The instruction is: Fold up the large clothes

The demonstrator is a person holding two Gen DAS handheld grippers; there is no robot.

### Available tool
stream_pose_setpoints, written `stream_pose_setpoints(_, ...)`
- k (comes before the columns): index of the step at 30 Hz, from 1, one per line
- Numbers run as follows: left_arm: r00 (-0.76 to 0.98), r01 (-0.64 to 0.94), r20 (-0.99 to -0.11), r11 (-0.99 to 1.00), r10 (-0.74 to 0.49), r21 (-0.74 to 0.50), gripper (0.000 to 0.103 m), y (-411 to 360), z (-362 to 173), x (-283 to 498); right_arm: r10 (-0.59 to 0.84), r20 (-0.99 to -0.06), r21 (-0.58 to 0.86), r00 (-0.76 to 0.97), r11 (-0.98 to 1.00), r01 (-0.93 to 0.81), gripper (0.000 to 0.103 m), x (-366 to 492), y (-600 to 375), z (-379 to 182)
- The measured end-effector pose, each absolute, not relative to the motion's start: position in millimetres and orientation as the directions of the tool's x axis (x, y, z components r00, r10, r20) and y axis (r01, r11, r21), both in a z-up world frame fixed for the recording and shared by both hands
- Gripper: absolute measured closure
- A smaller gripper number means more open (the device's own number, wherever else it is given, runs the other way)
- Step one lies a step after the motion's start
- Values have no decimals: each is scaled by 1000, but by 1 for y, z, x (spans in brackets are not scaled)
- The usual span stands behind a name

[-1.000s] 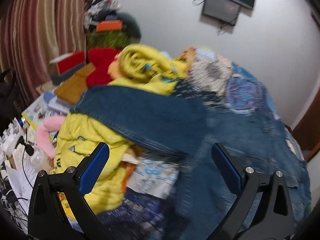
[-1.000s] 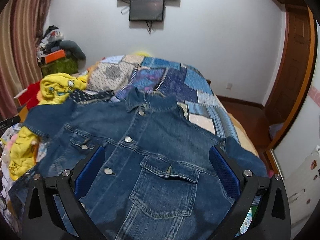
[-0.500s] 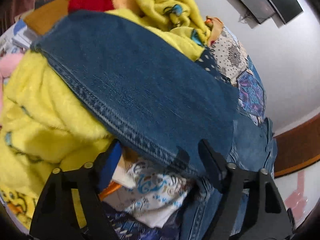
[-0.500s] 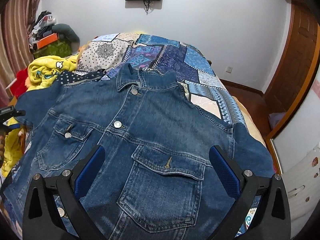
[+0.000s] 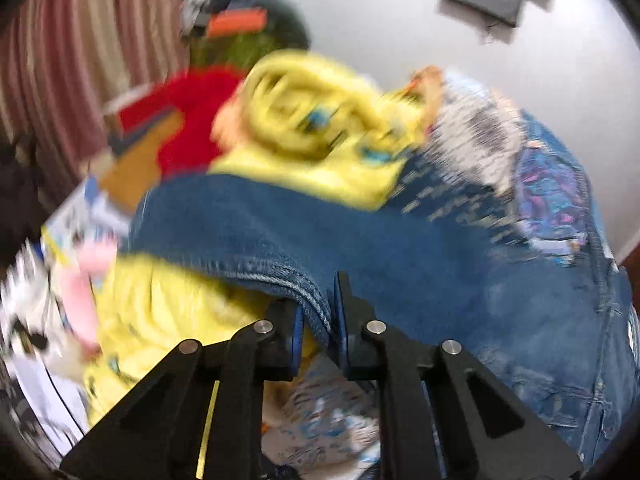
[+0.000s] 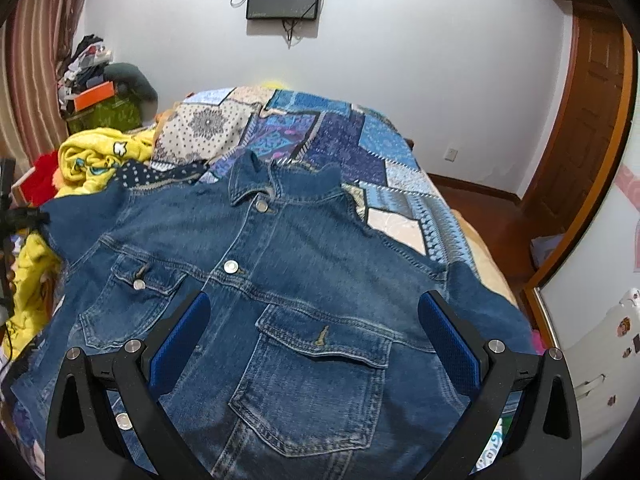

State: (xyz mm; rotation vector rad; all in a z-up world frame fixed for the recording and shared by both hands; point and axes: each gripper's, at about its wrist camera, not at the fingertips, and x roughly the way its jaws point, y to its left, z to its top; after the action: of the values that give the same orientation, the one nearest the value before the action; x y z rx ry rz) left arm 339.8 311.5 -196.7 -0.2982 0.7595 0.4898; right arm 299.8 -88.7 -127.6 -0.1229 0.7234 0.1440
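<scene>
Patchwork bed (image 6: pixel 404 184), denim jkt (image 6: pixel 304 264) flat, buttoned, front up

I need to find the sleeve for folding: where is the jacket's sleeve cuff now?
In the left wrist view the sleeve cuff is pinched in the left gripper, low centre, over the yellow blanket.

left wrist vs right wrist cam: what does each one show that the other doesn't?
Left wrist only: the left gripper, jaws just closed, pinching the denim jacket's sleeve hem.

Right wrist only: the right gripper, open above the jacket's front; collar, chest pockets, wooden door.

Both: the denim jacket, yellow blanket, patchwork quilt.
</scene>
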Motion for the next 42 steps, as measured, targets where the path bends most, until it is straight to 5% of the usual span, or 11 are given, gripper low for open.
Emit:
stream_pose_setpoints(4,673,-422,-657,906,340,37,93,260,-162,354,89,-646,-42,758,988,-152,0,295,-98,-119)
stream_pose_setpoints(9,729,-191,-648,974,223,121,96,169,-163,358,105,-618,-9,779,990,-140,0,283,-108,-108)
stream_pose_setpoints(20,503,-3,-858,993,-104,-122,95,114,-237,353,118,-570,10,813,991,-137,0,263,-128,-95)
stream_pose_setpoints(21,489,-7,-866,993,-100,-119,88,115,-239,350,113,-568,8,815,991,-132,0,262,-129,-95)
stream_pose_setpoints(24,449,-24,-888,992,-100,-124,42,120,-244,338,113,-571,12,813,992,-129,0,262,-130,-97)
stream_pose_setpoints(29,503,-104,-861,983,-77,-148,32,158,-222,308,111,-577,9,809,991,-130,0,262,-127,-100)
stream_pose_setpoints(33,555,-222,-830,951,-56,-213,8,209,-211,297,97,-592,-11,800,992,-129,0,266,-122,-106)
stream_pose_setpoints(42,547,-435,-817,772,-183,-464,8,310,-258,304,57,-615,-81,787,988,-135,0,273,-111,-115)
